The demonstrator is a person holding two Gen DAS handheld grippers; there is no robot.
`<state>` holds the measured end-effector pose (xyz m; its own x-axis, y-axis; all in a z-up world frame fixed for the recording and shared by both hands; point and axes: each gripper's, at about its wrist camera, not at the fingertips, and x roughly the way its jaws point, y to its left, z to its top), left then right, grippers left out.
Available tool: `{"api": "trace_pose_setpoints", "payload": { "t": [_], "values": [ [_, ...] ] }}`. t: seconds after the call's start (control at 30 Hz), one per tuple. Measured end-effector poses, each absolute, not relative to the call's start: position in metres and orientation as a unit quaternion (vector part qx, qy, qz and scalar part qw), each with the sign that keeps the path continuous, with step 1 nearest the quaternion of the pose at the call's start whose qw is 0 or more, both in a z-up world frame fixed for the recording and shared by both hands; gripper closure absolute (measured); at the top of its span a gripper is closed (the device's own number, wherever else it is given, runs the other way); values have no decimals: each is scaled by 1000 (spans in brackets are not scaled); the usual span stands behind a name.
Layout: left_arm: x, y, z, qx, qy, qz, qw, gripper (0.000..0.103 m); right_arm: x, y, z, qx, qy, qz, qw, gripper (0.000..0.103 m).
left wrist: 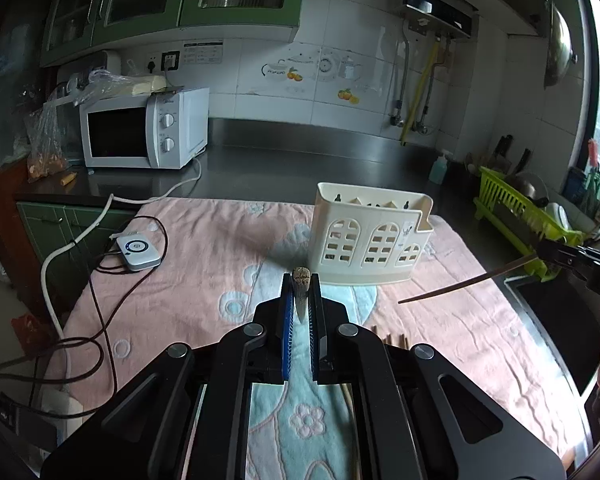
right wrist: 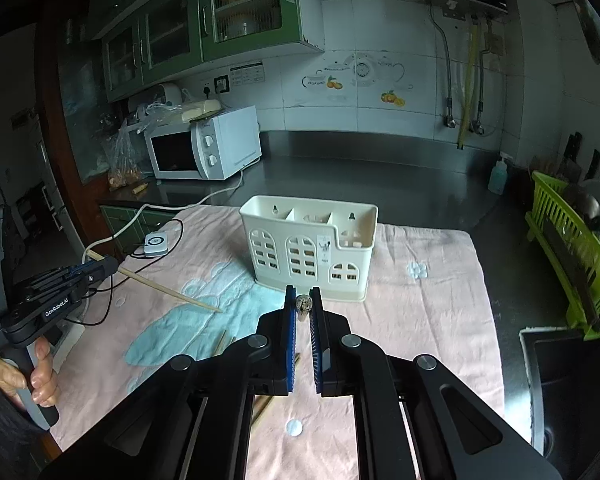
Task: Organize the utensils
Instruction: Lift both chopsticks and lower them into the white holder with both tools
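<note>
Chopsticks: I have one clamped in each claw, the left gripper (left wrist: 301, 280) on a pale stick (right wrist: 168, 290), the right gripper (right wrist: 302, 303) on a dark one (left wrist: 464, 283), both clear of the towel (left wrist: 204, 264). More lie loose on the near towel (left wrist: 388, 339). Farther off, the cream holder (right wrist: 308, 248) stands upright; I see nothing in its compartments.

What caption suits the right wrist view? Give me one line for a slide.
Right tongs shut on a chopstick, facing the cream utensil holder; left tongs hold another chopstick.
</note>
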<state>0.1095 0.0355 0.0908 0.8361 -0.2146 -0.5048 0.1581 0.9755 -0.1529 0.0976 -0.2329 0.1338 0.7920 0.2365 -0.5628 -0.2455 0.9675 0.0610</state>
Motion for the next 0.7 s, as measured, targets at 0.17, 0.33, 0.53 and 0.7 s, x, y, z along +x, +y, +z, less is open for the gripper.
{"api": "trace_pose_setpoints", "payload": {
  "t": [0.17, 0.33, 0.53, 0.7],
  "values": [
    [115, 33, 109, -57, 259, -107, 958, 98, 106, -240, 156, -15, 289, 133, 948, 96],
    [120, 24, 138, -63, 235, -126, 962, 98, 113, -245, 183, -22, 275, 135, 952, 96],
    [127, 8, 180, -60, 194, -140, 969, 98, 122, -250, 213, -44, 254, 116, 959, 96],
    [140, -5, 207, -65, 164, -141, 974, 98, 134, -257, 225, -48, 245, 97, 963, 97]
  ]
}}
